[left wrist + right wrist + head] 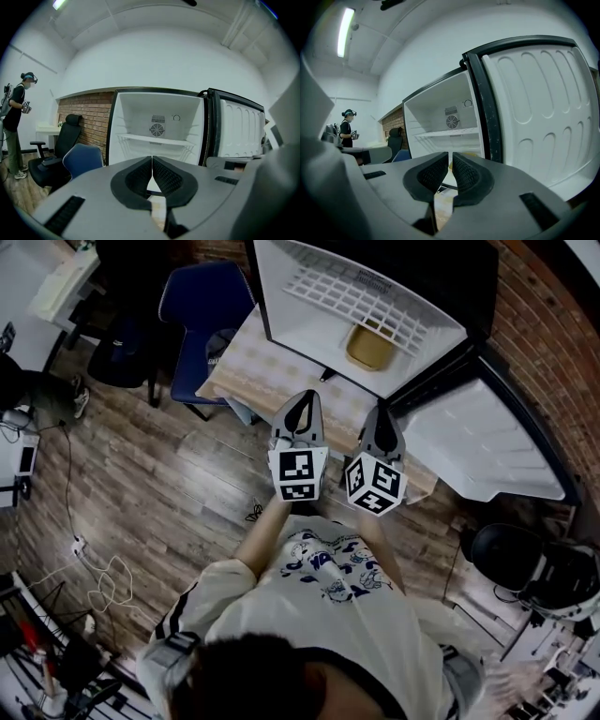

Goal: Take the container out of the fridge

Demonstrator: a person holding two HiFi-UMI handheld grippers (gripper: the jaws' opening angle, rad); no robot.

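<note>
Judging by the layout, the reach has not begun: the left gripper [302,404] and right gripper [382,420] hover before the open fridge [281,306], each with jaws together on nothing. Next, one must open and go in for the yellow container [369,346], which sits inside below the wire shelf [361,296]. Only the head view shows it plainly; the gripper views show the rear fan [157,130].

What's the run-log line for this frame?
fridge: door open | container: yellow, inside fridge, untouched | left hand-held gripper: shut, empty | right hand-held gripper: shut, empty
</note>
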